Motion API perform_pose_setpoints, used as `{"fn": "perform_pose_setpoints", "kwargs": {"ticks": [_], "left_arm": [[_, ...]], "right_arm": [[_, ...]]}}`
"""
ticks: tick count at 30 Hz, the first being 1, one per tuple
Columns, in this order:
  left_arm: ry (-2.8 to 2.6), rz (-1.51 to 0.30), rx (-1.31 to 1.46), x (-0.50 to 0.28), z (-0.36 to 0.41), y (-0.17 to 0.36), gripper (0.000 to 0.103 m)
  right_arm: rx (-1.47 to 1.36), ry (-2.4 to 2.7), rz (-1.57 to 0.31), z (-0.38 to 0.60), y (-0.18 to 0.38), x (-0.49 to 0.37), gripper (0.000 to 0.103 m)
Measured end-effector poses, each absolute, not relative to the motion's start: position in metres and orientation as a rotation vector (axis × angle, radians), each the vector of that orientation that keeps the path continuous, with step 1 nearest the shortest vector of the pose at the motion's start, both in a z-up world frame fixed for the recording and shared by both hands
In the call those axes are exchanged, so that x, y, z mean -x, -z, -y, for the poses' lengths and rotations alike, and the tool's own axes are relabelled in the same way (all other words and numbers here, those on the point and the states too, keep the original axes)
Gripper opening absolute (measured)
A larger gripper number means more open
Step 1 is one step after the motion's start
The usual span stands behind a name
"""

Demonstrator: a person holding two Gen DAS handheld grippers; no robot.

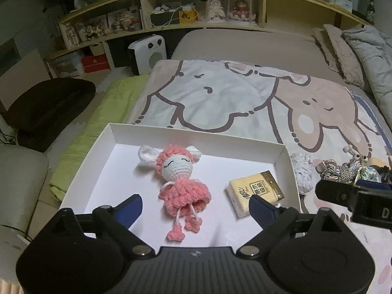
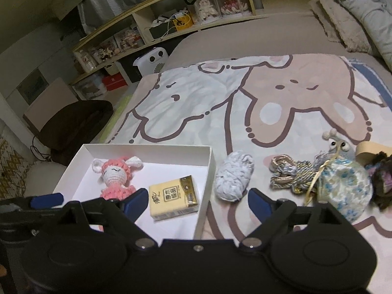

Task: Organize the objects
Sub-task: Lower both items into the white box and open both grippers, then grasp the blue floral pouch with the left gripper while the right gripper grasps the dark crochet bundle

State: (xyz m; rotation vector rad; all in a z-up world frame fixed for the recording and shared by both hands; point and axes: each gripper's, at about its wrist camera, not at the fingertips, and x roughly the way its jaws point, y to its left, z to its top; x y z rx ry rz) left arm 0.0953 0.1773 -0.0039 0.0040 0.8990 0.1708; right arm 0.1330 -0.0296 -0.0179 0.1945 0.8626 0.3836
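Both sets of jaws were seen spread wide with nothing pinched: the left gripper (image 1: 196, 203) was held over the white box (image 1: 196, 136), the right gripper (image 2: 198, 201) over the box's right wall. Two items had already been laid in the box, the pink crochet doll (image 1: 182, 178) at its centre and the yellow tissue pack (image 1: 254, 193) at about 3 o'clock from the doll.

Still to be sorted, on the cartoon blanket (image 2: 196, 103), were the pale yarn ball (image 2: 232, 175), just beside the box wall, then the braided cord (image 2: 286, 174), the floral pouch (image 2: 343, 191) and a dark knitted piece (image 2: 382, 178), crowded together at 3 o'clock.

A snag was judged likely there: the cord and a gold string appeared tangled against the pouch, so several items could be dragged by one pick. The thin box wall could be clipped or tipped by a low crossing finger. The soft bedding could let the box shift.

Open room lay at 12 o'clock across the blanket; the bed's left edge fell away close beside the box at 9 o'clock.
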Motion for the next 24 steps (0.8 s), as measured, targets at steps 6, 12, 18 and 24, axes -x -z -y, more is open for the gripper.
{"fn": "perform_pose_setpoints", "kwargs": {"ticks": [6, 12, 18, 24], "left_arm": [[-0.181, -0.893, -0.026, -0.085, -0.172, 0.001, 0.101], [-0.207, -0.881, -0.04, -0.074, -0.171, -0.003, 0.103], [-0.213, -0.858, -0.037, -0.064, -0.169, -0.01, 0.103], [-0.202, -0.841, -0.023, -0.062, -0.162, -0.014, 0.103]], "right_arm": [[-0.165, -0.391, -0.816, 0.037, 0.013, -0.12, 0.103], [-0.127, -0.378, -0.82, 0.043, 0.013, -0.113, 0.103], [-0.111, -0.37, -0.819, 0.051, 0.013, -0.108, 0.103], [-0.089, -0.367, -0.805, 0.064, 0.009, -0.105, 0.103]]}}
